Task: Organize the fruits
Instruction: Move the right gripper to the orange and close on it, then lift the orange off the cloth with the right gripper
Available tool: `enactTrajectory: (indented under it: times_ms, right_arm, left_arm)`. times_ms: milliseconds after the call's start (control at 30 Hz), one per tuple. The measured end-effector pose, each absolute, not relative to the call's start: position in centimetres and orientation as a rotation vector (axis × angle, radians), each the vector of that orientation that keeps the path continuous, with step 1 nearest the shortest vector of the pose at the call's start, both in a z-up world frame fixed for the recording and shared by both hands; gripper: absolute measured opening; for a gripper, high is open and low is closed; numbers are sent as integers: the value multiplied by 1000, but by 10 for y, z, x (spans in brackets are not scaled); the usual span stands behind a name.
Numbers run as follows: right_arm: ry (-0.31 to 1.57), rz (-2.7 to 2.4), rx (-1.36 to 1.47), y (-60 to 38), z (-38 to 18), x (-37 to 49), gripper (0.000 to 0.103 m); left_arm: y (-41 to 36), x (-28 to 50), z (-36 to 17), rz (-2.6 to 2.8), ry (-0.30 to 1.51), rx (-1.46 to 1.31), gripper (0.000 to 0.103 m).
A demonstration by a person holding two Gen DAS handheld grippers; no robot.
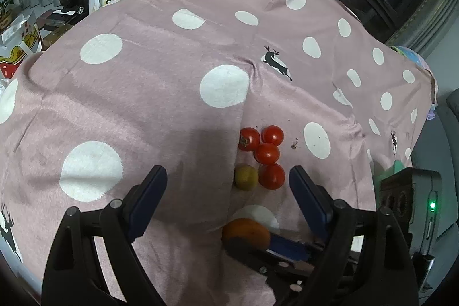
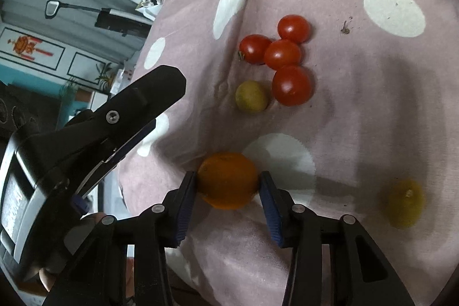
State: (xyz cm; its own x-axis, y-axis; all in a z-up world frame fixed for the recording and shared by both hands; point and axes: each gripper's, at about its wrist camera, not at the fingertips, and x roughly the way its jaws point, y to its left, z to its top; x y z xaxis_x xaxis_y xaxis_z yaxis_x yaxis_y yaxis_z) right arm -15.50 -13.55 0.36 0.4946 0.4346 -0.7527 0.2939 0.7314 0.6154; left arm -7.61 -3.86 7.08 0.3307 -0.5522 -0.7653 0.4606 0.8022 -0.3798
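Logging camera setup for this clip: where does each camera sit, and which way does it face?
Left wrist: rides the left gripper, above the pink dotted cloth, looking down across it at the tomatoes; its own open fingers show, with the right gripper's fingers low in frame.
Right wrist: rides the right gripper, low and close, its fingers against the orange; the left gripper's side and some skin show at left.
Shared: orange, tomatoes, greenish fruit, cloth.
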Motion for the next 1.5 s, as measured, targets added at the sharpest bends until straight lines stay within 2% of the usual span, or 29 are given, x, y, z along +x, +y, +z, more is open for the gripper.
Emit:
enactTrajectory:
  times_ms: [400, 667, 800, 1133, 1300, 1500]
  right_arm:
    - [958, -357, 591, -190, 39, -187, 45]
    - [1025, -419, 514, -198, 29, -182, 45]
    - [1043, -386, 534, -200, 31, -186, 45]
    - [907, -368, 659, -224, 54, -213, 46]
    - [883, -366, 758, -237, 50, -217, 46]
    - [886, -306, 849, -241, 41, -217, 46]
  left_arm:
    - [-61, -91, 69, -710, 1035, -28, 87]
    - [-67, -96, 65, -699, 1036, 10, 87]
    - [-69, -98, 64, -698, 1035, 16, 87]
    - [-81, -108, 64, -739, 1028, 33, 86]
    - [-93, -119, 64, -813, 1027, 27, 79]
    - [-115, -134, 56, -926, 1057, 32, 63]
